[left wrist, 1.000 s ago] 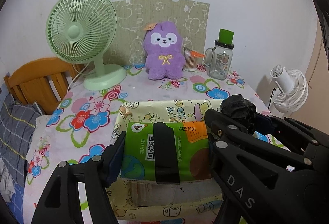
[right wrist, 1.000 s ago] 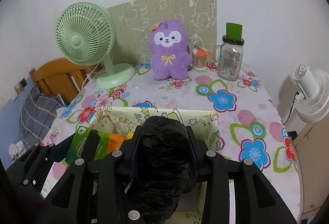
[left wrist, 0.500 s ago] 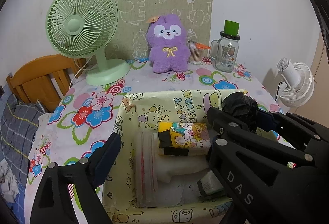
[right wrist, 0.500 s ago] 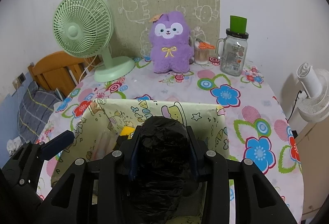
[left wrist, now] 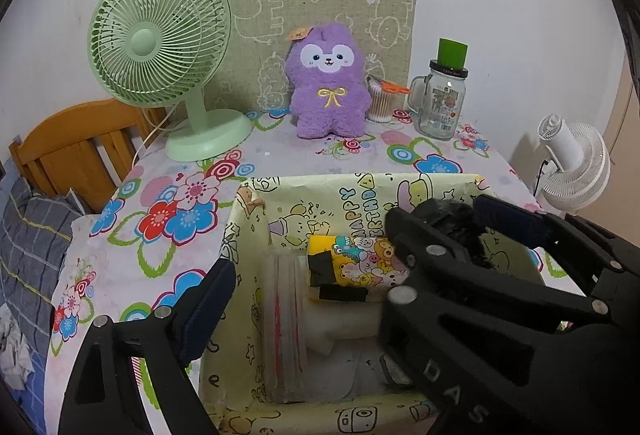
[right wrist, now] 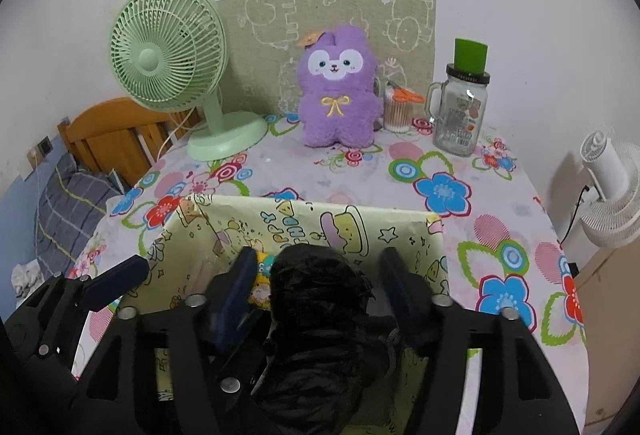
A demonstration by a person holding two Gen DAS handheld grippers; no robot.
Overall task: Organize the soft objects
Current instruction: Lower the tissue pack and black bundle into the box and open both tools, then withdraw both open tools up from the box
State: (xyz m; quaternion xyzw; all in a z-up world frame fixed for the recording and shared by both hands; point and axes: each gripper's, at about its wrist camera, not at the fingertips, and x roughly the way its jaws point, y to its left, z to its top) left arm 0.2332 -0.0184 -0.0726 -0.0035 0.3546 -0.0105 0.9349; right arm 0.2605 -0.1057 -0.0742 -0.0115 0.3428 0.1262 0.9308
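Soft items sit in a yellow cartoon-print box [left wrist: 256, 231] on the flowered tablecloth [left wrist: 168, 203], near edge of the table.

Left to right in the left wrist view: wooden headboard [left wrist: 76, 143] w/ plaid bedding below, ribbed mint-green desk fan [left wrist: 160, 43], fuzzy purple plush [left wrist: 326, 83] standing against a burlap-look board [left wrist: 320, 3], cotton-swab tub w/ orange scissors on top, glass mug jar [left wrist: 440, 103] w/ green cap, white floor fan [left wrist: 576, 163] off the table.

Left gripper [left wrist: 308, 275] has its jaws wide apart and empty, straddling the box's left wall – left finger outside over the cloth, right finger over the interior. This view looks down into the box: a stack of clear plastic sleeves [left wrist: 282, 315] standing on edge along the left wall, a glossy yellow cartoon tissue pack [left wrist: 352, 263] w/ black tape strips, white padding [left wrist: 344, 327] underneath. The right wrist view shows only a corner of the yellow pack, rest hidden.

Right gripper [right wrist: 316, 275] jaws are opening; the crinkly black plastic bundle [right wrist: 316, 299] is between the blue pads, w/ clear gaps on both sides, so not pressed. Bundle hangs over the box's right half – whether it rests on the contents can't be told, probably low inside. Right view shows it full front, lumpy and shiny; the left view catches only its top behind the right gripper's fingers.
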